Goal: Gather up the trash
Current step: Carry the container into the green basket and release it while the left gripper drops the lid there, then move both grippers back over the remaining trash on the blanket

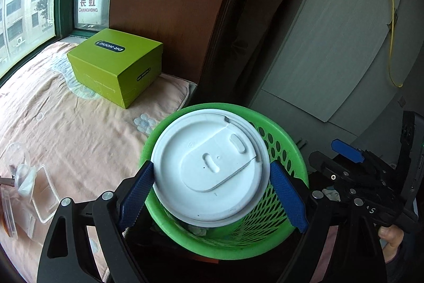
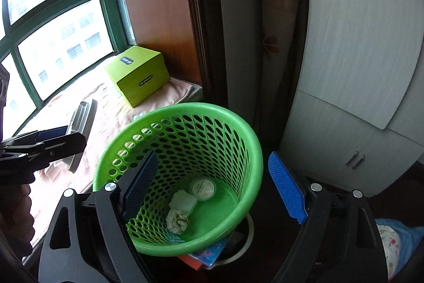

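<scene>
Far left: green box point(image 1: 116, 65) on the pink blanket point(image 1: 66, 129). Left gripper point(image 1: 212, 192) clamps the white lid point(image 1: 210, 169) at both edges, directly over the green basket point(image 2: 254, 150). Basket bottom: crumpled tissue point(image 2: 177, 220), small round tub point(image 2: 202, 188). Right gripper point(image 2: 220, 190) spread wide, empty, above the basket.

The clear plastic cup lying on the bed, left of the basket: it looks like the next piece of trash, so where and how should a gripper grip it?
Grip the clear plastic cup across its round body, coming from above with the fingers straddling it. It lies tipped over on the blanket, so its side faces up; thin walls favour a light squeeze.
</scene>
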`<state>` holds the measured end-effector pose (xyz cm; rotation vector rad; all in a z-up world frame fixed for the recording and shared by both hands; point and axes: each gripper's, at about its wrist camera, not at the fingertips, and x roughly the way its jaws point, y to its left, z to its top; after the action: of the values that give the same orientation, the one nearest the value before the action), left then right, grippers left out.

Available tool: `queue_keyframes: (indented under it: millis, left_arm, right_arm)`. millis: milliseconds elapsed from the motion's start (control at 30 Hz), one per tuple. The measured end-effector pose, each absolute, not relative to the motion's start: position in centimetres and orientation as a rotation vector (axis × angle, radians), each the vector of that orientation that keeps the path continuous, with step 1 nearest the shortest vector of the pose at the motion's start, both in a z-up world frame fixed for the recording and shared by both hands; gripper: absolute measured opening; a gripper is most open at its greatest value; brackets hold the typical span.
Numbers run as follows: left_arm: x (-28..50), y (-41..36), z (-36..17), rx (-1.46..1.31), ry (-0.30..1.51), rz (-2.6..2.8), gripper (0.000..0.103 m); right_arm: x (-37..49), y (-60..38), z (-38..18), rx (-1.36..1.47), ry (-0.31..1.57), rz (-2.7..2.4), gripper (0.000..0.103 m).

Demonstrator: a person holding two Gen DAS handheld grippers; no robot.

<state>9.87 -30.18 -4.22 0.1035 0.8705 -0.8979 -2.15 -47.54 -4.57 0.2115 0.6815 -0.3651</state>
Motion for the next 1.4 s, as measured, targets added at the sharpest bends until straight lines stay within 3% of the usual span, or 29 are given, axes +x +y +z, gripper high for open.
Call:
queue_keyframes:
  millis: [133,533,1400]
  left_arm:
    - [10.0,-30.7,-4.7,0.085,0.887,-0.910,0.090]
    - [10.1,-26.6,-4.0,0.080,0.839,-0.836,0.091]
    - [17.3,-2.5,-4.7,-0.053,0.821,-0.352,0.091]
  right_arm:
    - [-2.3,-47.5,-4.8,0.218,0.685,-0.361,0.085]
    - [-1.3,-45.5,-4.5,0.216,0.687,-0.300,0.085]
    - [6.9,-32.7,-4.0,0.120,0.720,-0.007,0.089]
